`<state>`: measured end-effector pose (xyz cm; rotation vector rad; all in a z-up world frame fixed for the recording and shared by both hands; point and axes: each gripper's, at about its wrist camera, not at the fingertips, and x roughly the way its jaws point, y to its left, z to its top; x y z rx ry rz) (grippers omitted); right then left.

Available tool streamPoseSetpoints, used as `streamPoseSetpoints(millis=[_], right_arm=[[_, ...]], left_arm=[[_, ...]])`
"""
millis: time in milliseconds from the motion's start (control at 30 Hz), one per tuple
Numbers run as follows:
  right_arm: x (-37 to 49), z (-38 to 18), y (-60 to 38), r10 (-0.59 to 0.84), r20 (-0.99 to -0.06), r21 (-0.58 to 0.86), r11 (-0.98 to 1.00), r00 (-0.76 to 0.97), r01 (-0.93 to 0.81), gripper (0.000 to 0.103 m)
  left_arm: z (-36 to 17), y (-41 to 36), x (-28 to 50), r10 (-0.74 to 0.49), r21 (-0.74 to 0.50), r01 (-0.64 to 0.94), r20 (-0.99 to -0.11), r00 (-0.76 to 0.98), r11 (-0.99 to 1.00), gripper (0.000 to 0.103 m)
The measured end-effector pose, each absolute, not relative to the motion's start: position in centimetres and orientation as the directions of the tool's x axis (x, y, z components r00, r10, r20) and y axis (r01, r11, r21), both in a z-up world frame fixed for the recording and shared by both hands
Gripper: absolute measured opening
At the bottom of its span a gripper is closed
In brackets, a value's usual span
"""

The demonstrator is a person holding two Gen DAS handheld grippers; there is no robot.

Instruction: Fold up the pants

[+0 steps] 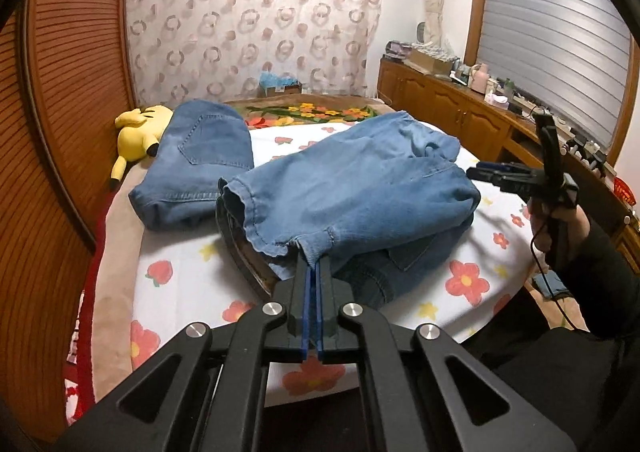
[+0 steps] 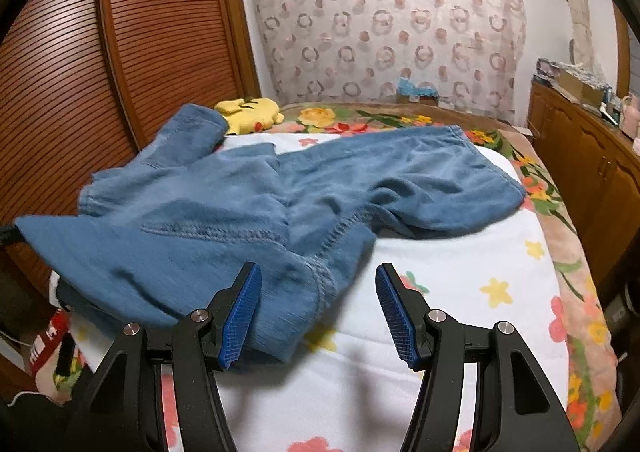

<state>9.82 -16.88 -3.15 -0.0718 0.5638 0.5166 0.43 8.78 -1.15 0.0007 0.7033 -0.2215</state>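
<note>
On the bed (image 2: 460,272), near the plush (image 1: 140,131), the soft, heavy jeans (image 1: 360,187) droop from the left claw (image 1: 314,268), clamped on a hem, while the right claw (image 2: 318,308) gapes empty beside them, best gripped at seams, with open sheet to their right.

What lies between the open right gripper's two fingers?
In the right wrist view, the right gripper frames the jeans' near hem by its left pad and bare floral sheet toward its right pad.
</note>
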Motion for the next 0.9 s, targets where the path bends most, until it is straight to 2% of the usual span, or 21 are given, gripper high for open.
streamPoseSetpoints(millis=[200,300,333,367,400,467,500,533,567,700,900], right_arm=[[11.2,-2.9,-14.9,0.474,-0.534,0.061,0.848,0.700,-0.527,0.062],[12.7,-3.7,-14.2,0.483,-0.567,0.069,0.836,0.668,-0.545,0.060],[13.2,-3.9,-13.9,0.488,-0.578,0.077,0.831,0.654,-0.551,0.056],[13.6,-4.1,-13.9,0.492,-0.589,0.084,0.826,0.641,-0.557,0.048],[14.0,-4.1,-14.0,0.494,-0.598,0.088,0.823,0.631,-0.561,0.035],[14.0,-4.1,-14.4,0.507,-0.600,0.097,0.813,0.618,-0.573,0.015],[13.9,-3.9,-14.6,0.515,-0.597,0.098,0.808,0.615,-0.581,0.012],[13.7,-3.7,-14.9,0.520,-0.593,0.095,0.803,0.615,-0.588,0.010],[13.3,-3.5,-15.3,0.526,-0.589,0.093,0.798,0.613,-0.596,0.009],[11.2,-3.2,-17.0,0.532,-0.580,0.078,0.790,0.617,-0.609,0.007],[9.8,-5.1,-17.7,0.500,-0.632,0.068,0.797,0.592,-0.600,0.007]], left_arm=[[-1.1,8.7,0.2,-0.203,-0.066,0.210,-0.645,0.737,0.975,0.002],[-1.2,8.8,0.3,-0.190,-0.064,0.196,-0.651,0.735,0.978,0.002],[-1.3,9.1,0.4,-0.184,-0.067,0.186,-0.653,0.735,0.980,0.003],[-1.4,9.3,0.5,-0.180,-0.073,0.176,-0.655,0.734,0.982,0.007],[-1.4,9.6,0.6,-0.172,-0.073,0.164,-0.656,0.735,0.984,0.010],[-1.5,10.1,0.9,-0.151,-0.071,0.140,-0.657,0.739,0.988,0.024],[-1.6,10.2,1.1,-0.142,-0.069,0.129,-0.657,0.740,0.989,0.029],[-1.6,10.3,1.4,-0.131,-0.067,0.115,-0.655,0.744,0.991,0.041],[-1.7,10.4,1.6,-0.130,-0.069,0.112,-0.652,0.747,0.991,0.047],[-2.1,10.2,2.8,-0.132,-0.072,0.113,-0.653,0.746,0.991,0.047],[-2.8,9.9,5.7,-0.135,-0.075,0.113,-0.651,0.747,0.991,0.047]])
